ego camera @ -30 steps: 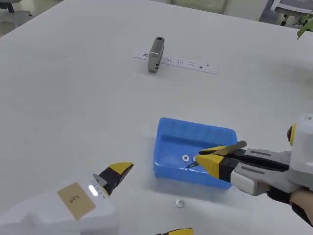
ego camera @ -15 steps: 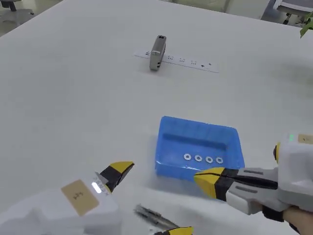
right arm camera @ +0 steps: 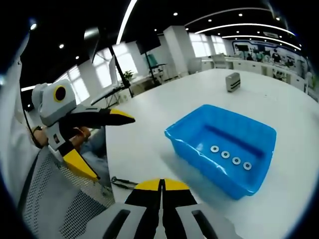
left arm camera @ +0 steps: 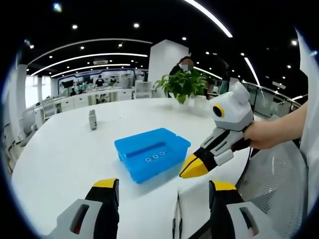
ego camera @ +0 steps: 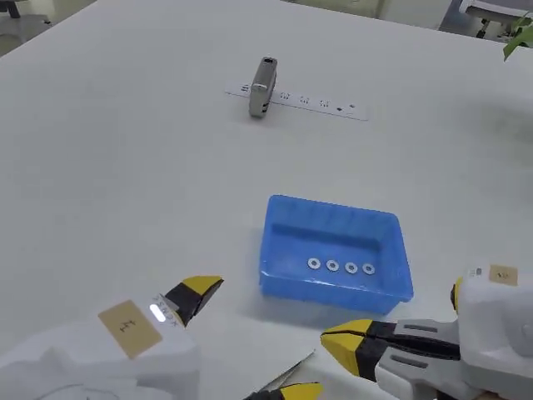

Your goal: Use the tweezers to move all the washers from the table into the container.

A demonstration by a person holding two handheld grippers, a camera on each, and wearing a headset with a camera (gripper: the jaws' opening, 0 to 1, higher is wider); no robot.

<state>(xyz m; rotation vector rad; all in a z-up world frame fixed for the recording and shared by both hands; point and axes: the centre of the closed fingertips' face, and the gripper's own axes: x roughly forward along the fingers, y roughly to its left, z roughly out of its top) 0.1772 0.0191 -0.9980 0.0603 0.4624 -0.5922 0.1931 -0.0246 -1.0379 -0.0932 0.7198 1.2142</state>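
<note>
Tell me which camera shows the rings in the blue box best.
The head view: it looks down into the box, so all four rings sit clear in a row. The right gripper view shows them aslant, the left gripper view tiny.

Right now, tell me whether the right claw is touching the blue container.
Apart. Head view: bare table separates the right claw from the blue container.
</note>
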